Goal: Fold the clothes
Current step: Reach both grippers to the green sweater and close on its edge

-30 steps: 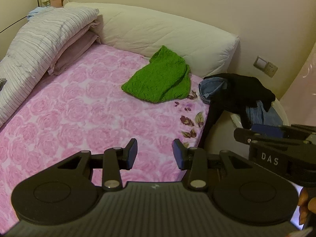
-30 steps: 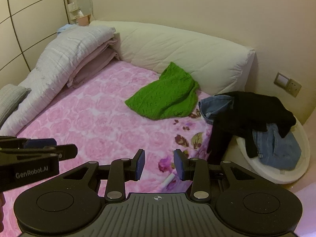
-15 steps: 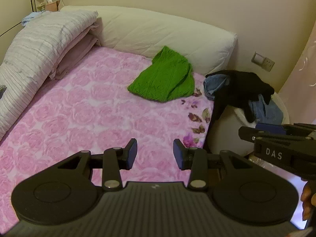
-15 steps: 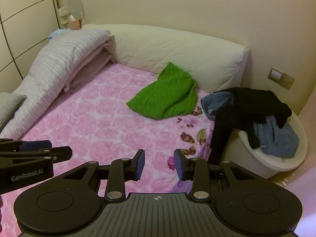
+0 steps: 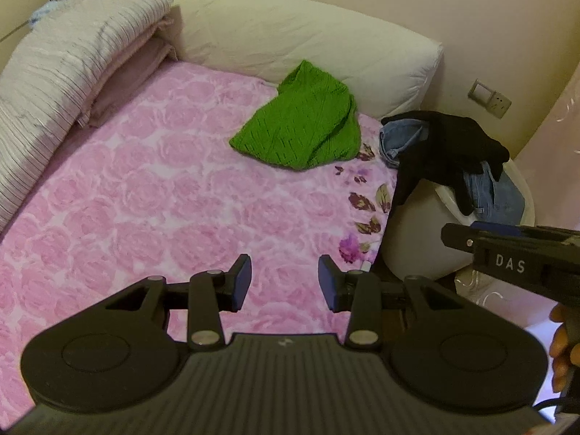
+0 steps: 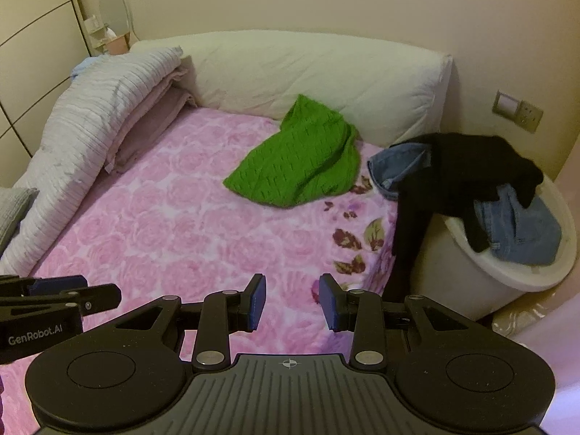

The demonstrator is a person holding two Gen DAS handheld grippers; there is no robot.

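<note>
The left gripper [image 5: 284, 277] was matte black, with a ribbed central housing flanked by two round discs. Its two fingers [image 5: 241, 282] ended in dark blue pads and pivoted on silver screws. A small pale emblem sat at the housing's front edge. The right gripper [image 6: 293, 301] had the same build, with a crosshair mark on its housing. Seen side-on, one body carried white "DAS" lettering, the other "GenRobot.AI". Fingertips of a hand [image 5: 561, 344] showed bare.
</note>
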